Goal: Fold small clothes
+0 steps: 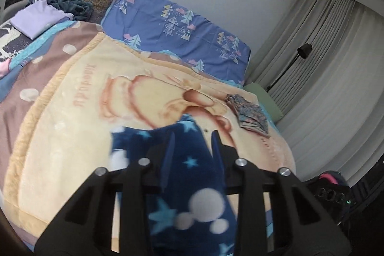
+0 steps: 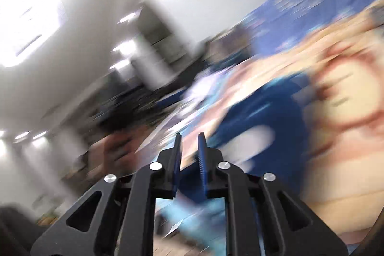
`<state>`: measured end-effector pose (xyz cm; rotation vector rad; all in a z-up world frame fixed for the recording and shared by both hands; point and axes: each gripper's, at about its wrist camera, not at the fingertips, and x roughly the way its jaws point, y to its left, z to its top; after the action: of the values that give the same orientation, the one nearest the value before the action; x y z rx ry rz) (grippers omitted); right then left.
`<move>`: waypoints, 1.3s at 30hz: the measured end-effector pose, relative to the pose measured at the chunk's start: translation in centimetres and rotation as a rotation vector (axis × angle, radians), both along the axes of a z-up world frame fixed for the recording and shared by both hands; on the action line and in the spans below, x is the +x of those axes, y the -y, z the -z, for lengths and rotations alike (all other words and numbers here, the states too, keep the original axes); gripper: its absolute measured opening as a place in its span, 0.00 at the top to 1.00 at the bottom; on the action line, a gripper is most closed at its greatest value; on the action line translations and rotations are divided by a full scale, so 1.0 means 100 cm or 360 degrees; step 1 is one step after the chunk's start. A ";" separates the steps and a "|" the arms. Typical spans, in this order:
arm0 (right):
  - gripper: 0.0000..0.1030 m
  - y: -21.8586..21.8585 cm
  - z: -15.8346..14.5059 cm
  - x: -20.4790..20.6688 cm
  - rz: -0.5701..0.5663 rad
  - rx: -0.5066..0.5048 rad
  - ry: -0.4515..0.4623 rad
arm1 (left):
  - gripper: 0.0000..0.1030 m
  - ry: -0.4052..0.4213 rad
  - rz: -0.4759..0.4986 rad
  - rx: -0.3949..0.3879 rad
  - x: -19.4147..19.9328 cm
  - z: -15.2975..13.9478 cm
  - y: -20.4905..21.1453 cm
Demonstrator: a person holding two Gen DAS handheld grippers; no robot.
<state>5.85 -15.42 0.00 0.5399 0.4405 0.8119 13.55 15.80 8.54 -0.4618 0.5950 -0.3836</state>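
Item: navy star-print fleece garment [image 1: 192,160], small, patterned with pale blue stars and white dots, lying partly on the cream cartoon-print blanket [image 1: 79,112] that is covering the bed and rising toward the left wrist camera. Left gripper [image 1: 193,136]: jaws standing a modest way apart, with the fleece filling the gap between them; it is apparently holding a fold of that cloth. Right gripper [image 2: 190,138]: fingers sitting close together with a narrow gap showing at the tips; the view is streaking with blur, and whether the blue cloth low between them is being pinched cannot be told. Also present: a folded patterned piece [image 1: 249,112] lying near the blanket's right edge, a lilac folded garment [image 1: 38,18] and a dark heap of unsorted clothes [image 1: 69,4] at the far left, a blue tree-print pillow [image 1: 177,28] against the wall. Handling advice: the two grips are probably best kept level and taut, so the fleece is hanging flat before being laid down and creased.
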 end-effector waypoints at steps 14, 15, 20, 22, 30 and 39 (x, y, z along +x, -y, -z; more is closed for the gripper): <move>0.76 -0.076 0.062 0.126 0.0222 -0.0339 -0.0465 | 0.72 -0.0301 -0.0273 0.0181 0.059 0.122 0.036; 0.76 -0.079 0.070 0.128 0.0219 -0.0349 -0.0463 | 0.72 -0.0305 -0.0285 0.0169 0.058 0.132 0.032; 0.86 -0.085 0.080 0.124 0.0294 -0.0440 -0.0398 | 0.71 -0.0196 -0.0277 0.0130 0.050 0.153 0.025; 0.86 -0.086 0.084 0.127 0.0296 -0.0475 -0.0364 | 0.71 -0.0157 -0.0282 0.0084 0.047 0.156 0.022; 0.89 -0.091 0.091 0.133 0.0306 -0.0507 -0.0358 | 0.73 -0.0132 -0.0229 -0.0086 0.046 0.167 0.007; 0.28 -0.062 0.055 0.114 0.0155 -0.0480 -0.0355 | 0.28 -0.0231 -0.0120 -0.0226 0.028 0.134 -0.010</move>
<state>17.25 -9.21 -5.45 0.3679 0.7232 0.5800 16.35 16.76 -4.88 -0.6507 0.6916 -0.3232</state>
